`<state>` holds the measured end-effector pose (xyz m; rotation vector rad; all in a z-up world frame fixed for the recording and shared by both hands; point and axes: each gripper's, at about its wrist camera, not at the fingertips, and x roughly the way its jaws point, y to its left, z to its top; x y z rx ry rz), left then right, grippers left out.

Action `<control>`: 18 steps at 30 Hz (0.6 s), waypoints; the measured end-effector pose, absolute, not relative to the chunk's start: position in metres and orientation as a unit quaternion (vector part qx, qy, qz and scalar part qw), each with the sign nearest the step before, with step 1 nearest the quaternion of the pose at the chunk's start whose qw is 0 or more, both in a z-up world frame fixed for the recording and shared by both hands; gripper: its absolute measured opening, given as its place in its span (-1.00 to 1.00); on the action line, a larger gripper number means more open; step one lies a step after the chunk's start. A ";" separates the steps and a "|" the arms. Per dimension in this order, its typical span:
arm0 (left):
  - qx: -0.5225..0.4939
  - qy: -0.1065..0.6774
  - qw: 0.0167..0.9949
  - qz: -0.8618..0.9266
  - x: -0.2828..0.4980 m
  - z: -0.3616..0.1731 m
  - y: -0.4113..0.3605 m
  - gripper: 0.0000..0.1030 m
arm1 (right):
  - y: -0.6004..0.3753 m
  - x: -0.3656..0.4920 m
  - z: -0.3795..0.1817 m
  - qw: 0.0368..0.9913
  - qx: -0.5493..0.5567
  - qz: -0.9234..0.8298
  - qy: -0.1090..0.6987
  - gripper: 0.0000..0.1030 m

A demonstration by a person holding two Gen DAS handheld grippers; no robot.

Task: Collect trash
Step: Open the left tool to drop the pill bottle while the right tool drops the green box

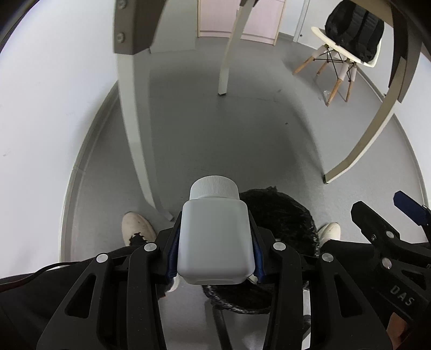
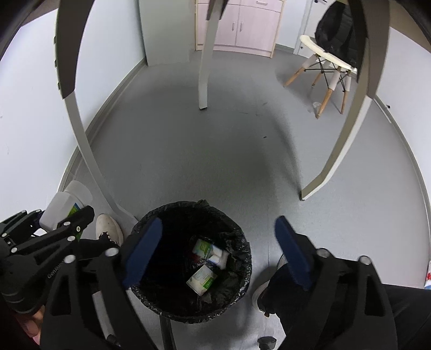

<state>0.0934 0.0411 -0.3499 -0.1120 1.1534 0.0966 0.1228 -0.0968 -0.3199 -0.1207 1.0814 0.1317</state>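
Note:
My left gripper (image 1: 215,242) is shut on a white plastic bottle (image 1: 214,234) with a ribbed screw cap, held above the floor to the left of the bin. The bottle also shows in the right wrist view (image 2: 64,204), at the far left. A black bin (image 2: 243,272) lined with a black bag stands on the floor under my right gripper (image 2: 218,250), which is open and empty above its mouth. Inside the bin lie two white and green cartons (image 2: 202,278). In the left wrist view the bin's rim (image 1: 285,212) shows behind the bottle.
White table legs (image 2: 83,140) curve down around the bin. The person's white shoes (image 2: 109,226) stand beside the bin. A white chair (image 2: 323,67) with a black backpack stands at the back right. A pink cabinet (image 2: 242,24) is at the far wall.

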 end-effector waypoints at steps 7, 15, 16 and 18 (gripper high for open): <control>-0.035 0.549 0.835 0.019 0.098 -0.353 0.010 -0.20 | -0.139 0.124 -0.315 0.858 -0.025 0.027 0.512 0.85; -0.017 0.555 0.832 -0.012 0.103 -0.358 -0.022 -0.20 | -0.177 0.121 -0.318 0.855 -0.006 -0.007 0.518 0.85; -0.016 0.555 0.832 -0.014 0.103 -0.358 -0.025 -0.21 | -0.180 0.121 -0.319 0.854 -0.006 -0.010 0.520 0.85; -0.014 0.555 0.831 -0.015 0.104 -0.359 -0.029 -0.19 | -0.182 0.121 -0.321 0.853 -0.005 -0.014 0.521 0.85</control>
